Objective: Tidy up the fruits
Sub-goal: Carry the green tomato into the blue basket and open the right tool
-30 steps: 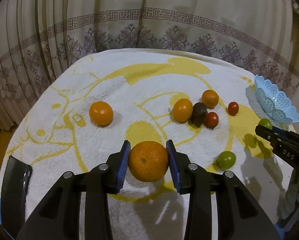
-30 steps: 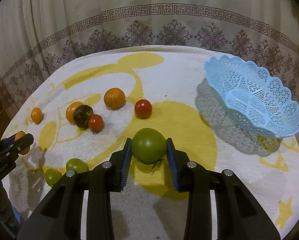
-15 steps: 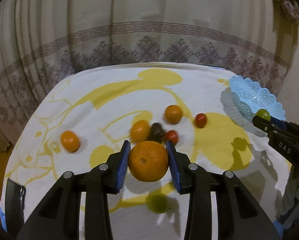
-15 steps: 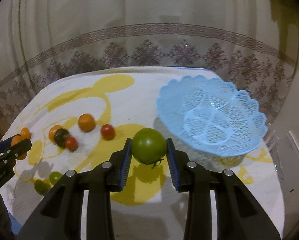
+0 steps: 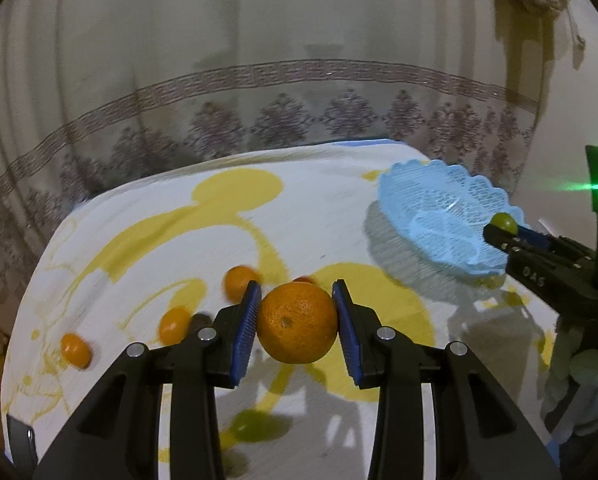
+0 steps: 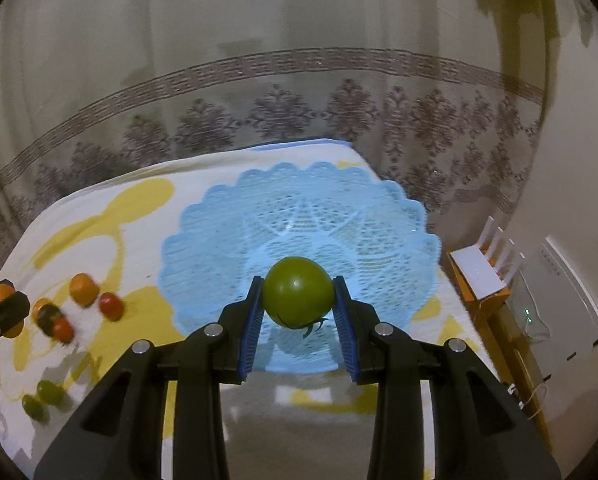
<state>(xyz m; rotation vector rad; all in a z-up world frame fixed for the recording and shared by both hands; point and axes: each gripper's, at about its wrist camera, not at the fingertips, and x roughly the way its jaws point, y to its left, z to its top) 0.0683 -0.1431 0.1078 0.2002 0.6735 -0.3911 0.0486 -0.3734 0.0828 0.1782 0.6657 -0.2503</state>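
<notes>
Barely begun: basket [image 6: 387, 216] empty, two fruits lifted.
Right gripper [image 6: 298, 307] clamps a green tomato [image 6: 298, 290] over it; left gripper [image 5: 296, 322] clamps an orange [image 5: 297, 322]; several fruits lie on the bench [image 5: 147, 208].

Dim warm indoor light, motion-blurred small fruits [image 5: 75, 349], green lens flare, dark vignetted fisheye corners.

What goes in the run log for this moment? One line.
left gripper: shut on orange | right gripper: shut on green tomato, over basket

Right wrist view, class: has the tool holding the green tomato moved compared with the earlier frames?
Yes. The right tool, shut on the green tomato, has advanced toward and over the blue basket, which now lies directly behind the tomato.
</notes>
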